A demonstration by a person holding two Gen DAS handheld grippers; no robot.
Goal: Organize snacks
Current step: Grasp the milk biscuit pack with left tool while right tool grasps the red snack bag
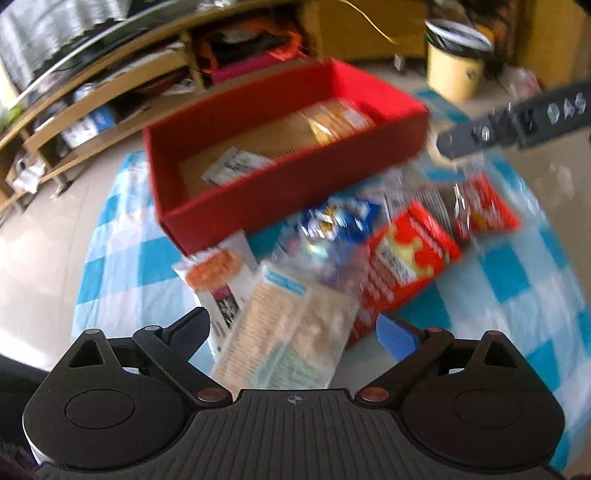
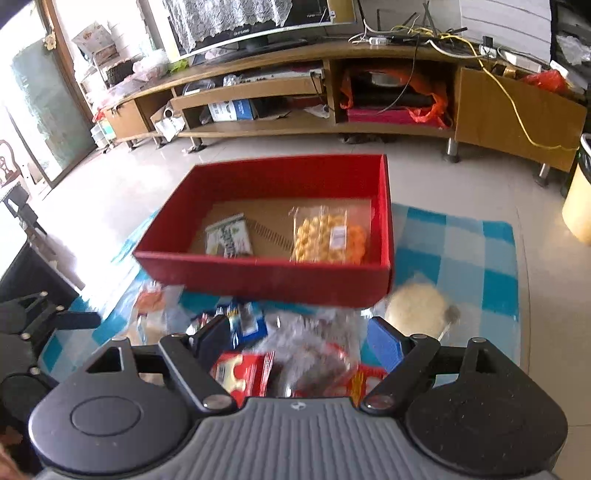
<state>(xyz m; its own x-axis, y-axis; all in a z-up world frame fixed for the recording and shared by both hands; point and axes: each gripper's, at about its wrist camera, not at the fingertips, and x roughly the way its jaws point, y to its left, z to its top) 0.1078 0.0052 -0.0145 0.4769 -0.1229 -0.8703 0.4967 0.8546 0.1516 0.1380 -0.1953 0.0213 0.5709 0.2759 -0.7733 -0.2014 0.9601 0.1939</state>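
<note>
Snacks, loose foil/plastic packets (image 1: 332, 258), are lying at 6 o'clock of red cardboard box (image 2: 266, 273) w/ two inside. Left gripper (image 1: 291, 328) & right gripper (image 2: 295, 339) jaws are hanging released; pinch one packet squarely.

The dark arm of the right gripper (image 1: 517, 123), seen from the left wrist view, has pale marks that look like the letters "DAS". The words on the snack packs (image 1: 402, 254) and the television (image 2: 255, 22) are too blurry to read.

Two packets (image 2: 325, 236) in red box (image 2: 266, 275), others seemingly outside.
</note>
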